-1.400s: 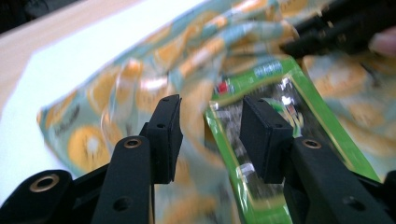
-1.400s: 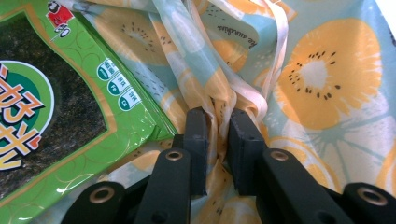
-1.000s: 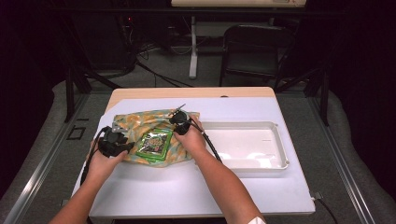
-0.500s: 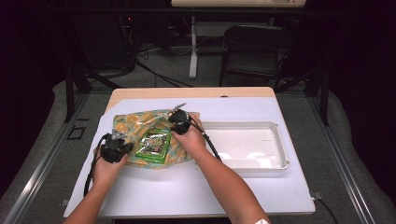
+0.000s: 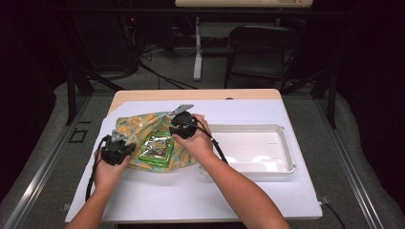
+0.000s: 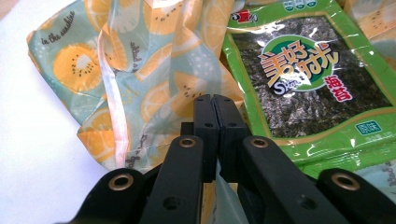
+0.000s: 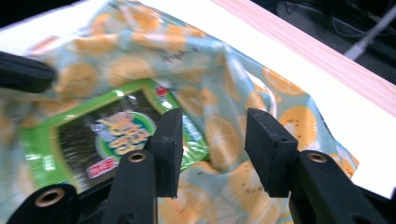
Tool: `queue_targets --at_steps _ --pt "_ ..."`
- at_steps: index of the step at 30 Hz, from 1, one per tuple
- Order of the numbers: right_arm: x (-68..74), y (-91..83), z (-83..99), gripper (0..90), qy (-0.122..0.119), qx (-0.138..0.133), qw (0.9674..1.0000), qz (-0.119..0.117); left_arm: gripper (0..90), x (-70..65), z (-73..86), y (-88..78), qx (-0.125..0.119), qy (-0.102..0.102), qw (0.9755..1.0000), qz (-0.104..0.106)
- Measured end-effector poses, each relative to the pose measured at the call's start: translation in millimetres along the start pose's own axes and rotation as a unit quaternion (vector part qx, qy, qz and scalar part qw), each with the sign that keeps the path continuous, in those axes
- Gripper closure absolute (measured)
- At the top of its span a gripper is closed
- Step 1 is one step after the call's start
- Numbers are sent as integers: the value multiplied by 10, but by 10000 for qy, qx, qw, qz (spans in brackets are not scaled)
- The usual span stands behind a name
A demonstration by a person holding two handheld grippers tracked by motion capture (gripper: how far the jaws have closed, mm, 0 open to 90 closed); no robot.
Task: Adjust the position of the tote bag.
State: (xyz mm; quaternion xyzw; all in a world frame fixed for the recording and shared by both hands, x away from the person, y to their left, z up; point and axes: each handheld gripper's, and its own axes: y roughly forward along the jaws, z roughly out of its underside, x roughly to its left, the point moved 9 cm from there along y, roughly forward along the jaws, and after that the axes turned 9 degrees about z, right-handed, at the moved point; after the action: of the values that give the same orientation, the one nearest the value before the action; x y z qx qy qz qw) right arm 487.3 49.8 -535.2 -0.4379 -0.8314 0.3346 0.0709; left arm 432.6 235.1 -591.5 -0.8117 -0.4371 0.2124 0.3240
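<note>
Now, seaweed packet (image 5: 157,147) on fruit-print bag (image 5: 138,125), left tongs (image 6: 215,103) pinching bag, right tongs (image 7: 212,140) just opening, white tray (image 5: 286,157) alongside.

The bag (image 6: 140,70) looks like thin, slightly shiny printed cloth. The seaweed packet (image 6: 308,79) is glossy plastic film. The tray (image 5: 286,148) is smooth white plastic; the table edge (image 5: 200,94) pale wood.

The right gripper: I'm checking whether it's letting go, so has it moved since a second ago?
Yes. The right gripper has shifted slightly toward the table's far edge, away from the seaweed packet; its jaws have just been opening.
</note>
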Motion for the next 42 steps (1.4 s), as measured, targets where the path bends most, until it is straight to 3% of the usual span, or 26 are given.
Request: queue_targets --at_steps 2,5,6,9,10,13,17,25,28,30,34,42 --pt "50 -78 58 612 -110 96 9998 -119 894 -1 6 -13 13 19 10000 -6" --pt "140 -157 176 647 -91 149 9992 -347 894 14 5 -24 -25 6 10000 -26" --pt "190 -190 286 660 -118 337 9982 -489 893 21 5 -25 -28 -1 10000 -27" --pt "234 -207 393 675 -176 467 9971 -573 893 36 10 -27 -28 -34 10000 -64" --pt "252 -224 489 686 -325 554 9964 -557 893 43 12 -26 -33 -20 9999 -109" --pt "265 -231 579 692 -422 633 9957 -531 891 39 18 -26 -3 -38 10000 -78" --pt "290 -254 713 692 -285 670 9955 -610 881 35 21 -26 19 -40 10000 -72" --pt "314 -332 715 671 -262 457 9965 -648 816 7 -23 -95 -143 -109 9998 90" --pt "313 -342 700 656 -178 365 9971 -644 753 -10 -63 -142 -204 -188 9995 165" --pt "310 -347 686 652 -127 316 9971 -674 721 -28 -112 -192 -361 -240 9987 258" --pt "316 -367 636 639 23 173 9973 -708 678 -75 -197 -268 -459 -189 9982 343" --pt "295 -415 542 619 111 25 9975 -696 650 -213 -318 -275 -430 -92 9977 516"
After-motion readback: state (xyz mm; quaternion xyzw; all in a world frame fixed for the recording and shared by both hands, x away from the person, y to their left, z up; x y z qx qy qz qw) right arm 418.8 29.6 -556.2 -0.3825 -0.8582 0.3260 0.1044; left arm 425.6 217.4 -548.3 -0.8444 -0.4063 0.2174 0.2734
